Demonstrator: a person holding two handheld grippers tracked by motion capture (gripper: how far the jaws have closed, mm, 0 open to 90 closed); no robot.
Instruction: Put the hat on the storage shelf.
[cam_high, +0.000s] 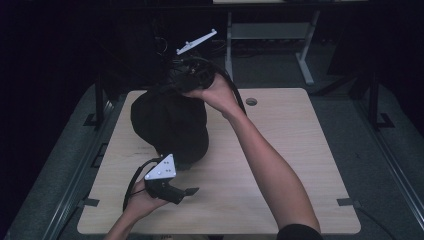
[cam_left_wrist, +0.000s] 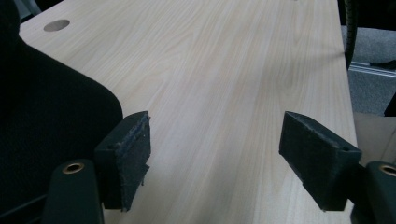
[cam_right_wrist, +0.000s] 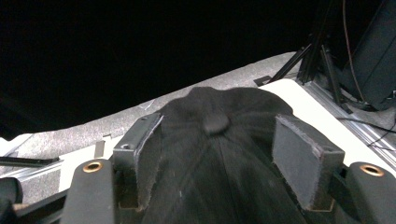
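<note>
Black baseball cap lies on the wooden table, its crown between the right gripper's parted jaws. Left gripper gapes wide beside the cap, holding nothing.

- Left gripper, lower left of the high view: black body, grey three-cornered plate with small screws, looped black cable
- Right gripper: black jaws faced with worn grey pads, brass-ringed holes
- Dark sleeve at the bottom edge, right arm

The black cap hides the table beneath it near the far left corner, and the right gripper merges darkly into its crown, jaw tips indistinct.
</note>
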